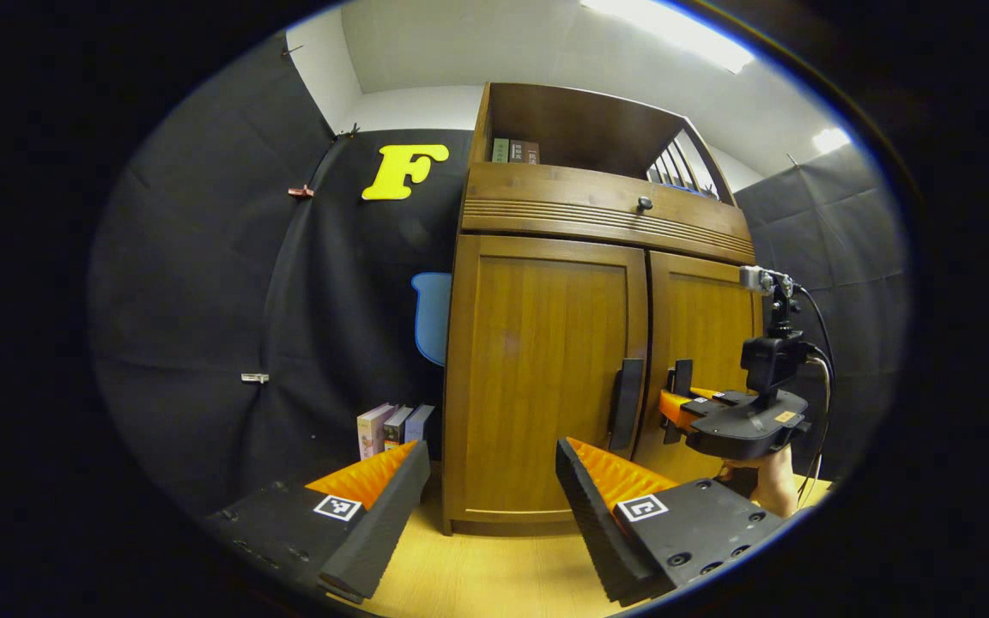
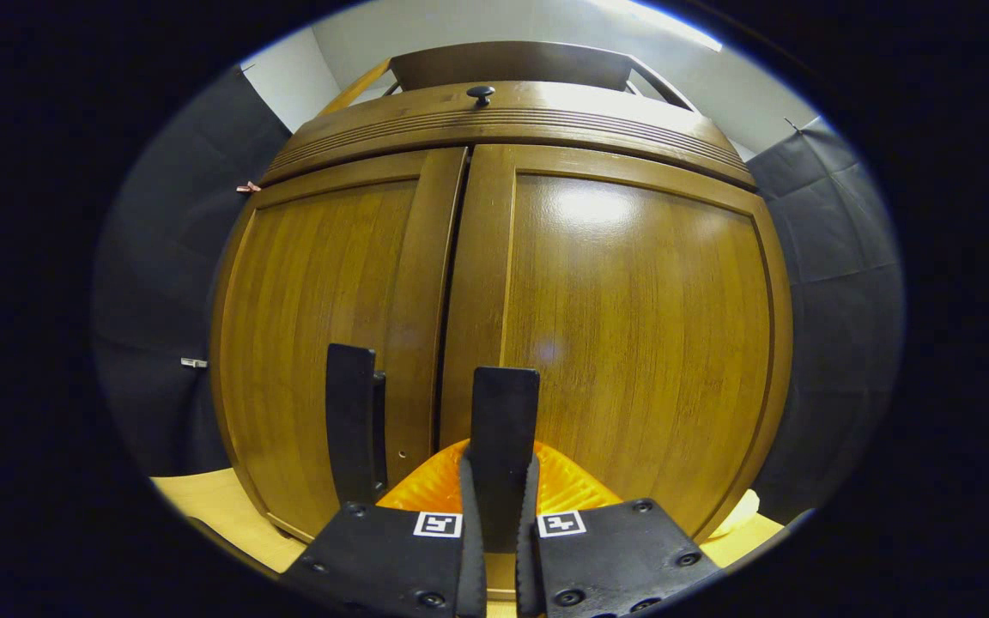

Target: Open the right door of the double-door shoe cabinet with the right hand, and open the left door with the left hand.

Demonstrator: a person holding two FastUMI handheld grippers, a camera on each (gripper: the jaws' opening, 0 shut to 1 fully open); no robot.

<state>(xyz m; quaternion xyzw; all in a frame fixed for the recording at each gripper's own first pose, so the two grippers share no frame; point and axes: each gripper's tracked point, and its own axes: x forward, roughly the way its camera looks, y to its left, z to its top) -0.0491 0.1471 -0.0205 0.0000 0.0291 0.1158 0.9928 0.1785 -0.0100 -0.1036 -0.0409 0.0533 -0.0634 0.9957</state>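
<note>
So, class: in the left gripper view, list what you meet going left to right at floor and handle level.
Books → left door → left door handle → right door handle → right gripper, reaching in from the right at the right handle.

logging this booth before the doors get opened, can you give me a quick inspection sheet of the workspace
surface: pale wood floor under the cabinet, bare where it shows
job's things: shoe cabinet with right door and left door both closed; right door handle sits between the right claw's fingers; left door handle untouched
clutter: books standing on the floor left of the cabinet; more books on its top shelf
grippers: right claw closed on the right door handle; left claw open, held back from the cabinet
cables: black cable looping off the right claw's camera mount
surroundings: black cloth wall, blue chair behind the cabinet, ceiling lights
</note>
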